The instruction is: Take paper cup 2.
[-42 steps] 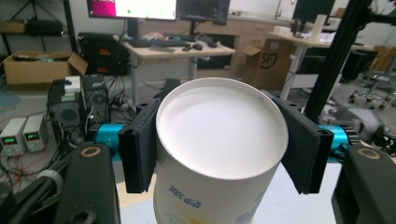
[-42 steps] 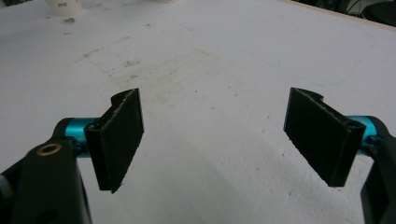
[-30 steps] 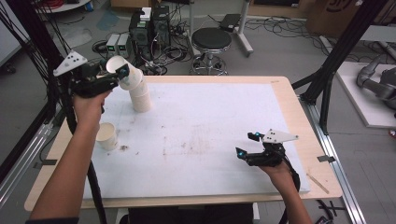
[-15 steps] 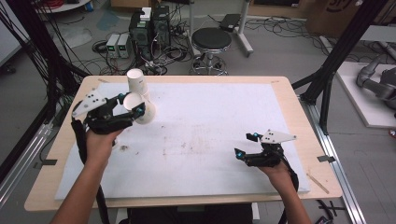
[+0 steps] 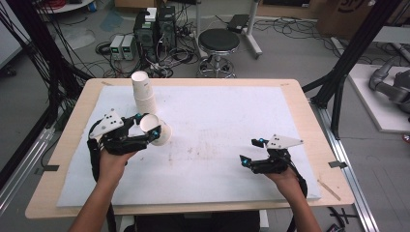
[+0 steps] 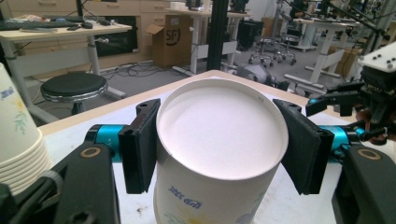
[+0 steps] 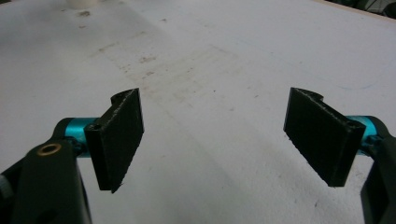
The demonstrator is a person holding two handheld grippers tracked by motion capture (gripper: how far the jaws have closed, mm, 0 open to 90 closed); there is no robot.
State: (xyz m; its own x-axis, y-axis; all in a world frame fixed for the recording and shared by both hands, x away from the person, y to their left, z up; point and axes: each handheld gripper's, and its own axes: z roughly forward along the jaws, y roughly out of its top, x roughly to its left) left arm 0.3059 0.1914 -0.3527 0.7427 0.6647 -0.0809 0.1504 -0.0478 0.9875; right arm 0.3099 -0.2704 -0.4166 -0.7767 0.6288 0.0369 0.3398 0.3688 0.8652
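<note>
I am bringing the paper cup [image 6: 219, 154], clamped between my left gripper [image 5: 147, 126] jaws, down from the stack [image 5: 143, 92] toward the bench [image 5: 300, 96], my right gripper [image 5: 251, 152] jaws idling apart.

Matt paper cup [image 6: 219, 154], rough black fingers [image 7: 119, 135], stained white sheet [image 5: 232, 121].

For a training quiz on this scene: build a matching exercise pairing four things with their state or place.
Column one:
1. paper cup
2. stack of cups
3. right gripper
4. stool

Column two:
A. on the floor beyond the table
B. jaws open over the white mat, nothing between them
C. clamped between the left gripper's jaws
D. standing at the table's far left part

Pairs: 1-C, 2-D, 3-B, 4-A
</note>
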